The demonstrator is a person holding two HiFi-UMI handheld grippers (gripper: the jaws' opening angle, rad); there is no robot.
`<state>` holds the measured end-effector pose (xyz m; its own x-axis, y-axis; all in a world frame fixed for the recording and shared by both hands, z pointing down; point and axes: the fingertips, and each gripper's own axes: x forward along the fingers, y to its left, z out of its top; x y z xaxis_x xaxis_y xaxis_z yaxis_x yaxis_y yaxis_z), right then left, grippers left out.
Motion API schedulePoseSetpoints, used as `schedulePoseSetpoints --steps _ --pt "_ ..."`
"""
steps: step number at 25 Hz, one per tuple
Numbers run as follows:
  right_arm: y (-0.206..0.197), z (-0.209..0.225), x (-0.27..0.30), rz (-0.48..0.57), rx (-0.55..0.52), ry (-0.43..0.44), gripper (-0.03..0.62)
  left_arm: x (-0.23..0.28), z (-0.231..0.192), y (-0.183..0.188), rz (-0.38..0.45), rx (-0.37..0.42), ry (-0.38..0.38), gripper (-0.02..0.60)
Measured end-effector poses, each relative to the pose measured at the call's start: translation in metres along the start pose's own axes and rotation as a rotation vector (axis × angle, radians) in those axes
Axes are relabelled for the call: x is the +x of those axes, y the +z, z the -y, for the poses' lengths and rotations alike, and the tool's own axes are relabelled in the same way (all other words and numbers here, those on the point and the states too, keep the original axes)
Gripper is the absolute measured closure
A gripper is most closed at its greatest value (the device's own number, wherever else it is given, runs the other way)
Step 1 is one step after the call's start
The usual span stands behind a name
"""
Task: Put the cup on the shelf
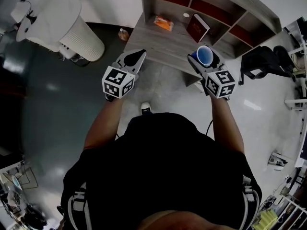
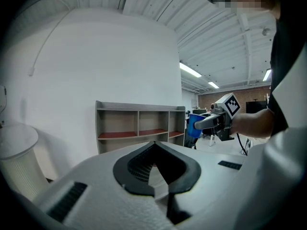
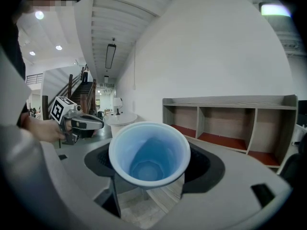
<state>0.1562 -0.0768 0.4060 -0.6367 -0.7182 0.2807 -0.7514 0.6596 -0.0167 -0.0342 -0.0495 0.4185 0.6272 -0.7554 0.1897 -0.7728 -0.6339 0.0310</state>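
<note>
A blue cup (image 1: 204, 55) sits upright between the jaws of my right gripper (image 1: 205, 60), which is shut on it above the near edge of the wooden table (image 1: 158, 44). In the right gripper view the cup (image 3: 149, 152) fills the middle, its mouth facing the camera, held by the right gripper (image 3: 148, 178). The wooden shelf (image 1: 206, 4) with red-floored compartments stands at the table's back; the shelf (image 3: 230, 119) lies ahead to the right. My left gripper (image 1: 135, 57) hovers to the left, shut and empty. From the left gripper (image 2: 156, 169) I see the cup (image 2: 194, 126) and the shelf (image 2: 139, 121).
On the table lie an orange packet (image 1: 163, 23) and a brown book (image 1: 197, 28). A small bottle (image 1: 123, 34) stands on the floor at the table's left. A white ribbed cylinder (image 1: 79, 28) stands far left, a black chair (image 1: 261, 63) at the right.
</note>
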Motion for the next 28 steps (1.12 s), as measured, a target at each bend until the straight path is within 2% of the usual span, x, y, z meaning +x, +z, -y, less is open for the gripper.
schedulePoseSetpoints --steps 12,28 --pt "0.026 -0.018 0.050 0.002 -0.002 -0.048 0.229 -0.003 -0.065 0.018 0.028 0.021 -0.053 0.563" --pt "0.031 -0.029 0.088 0.005 0.034 -0.079 0.229 -0.007 -0.101 0.003 -0.008 0.002 -0.108 0.563"
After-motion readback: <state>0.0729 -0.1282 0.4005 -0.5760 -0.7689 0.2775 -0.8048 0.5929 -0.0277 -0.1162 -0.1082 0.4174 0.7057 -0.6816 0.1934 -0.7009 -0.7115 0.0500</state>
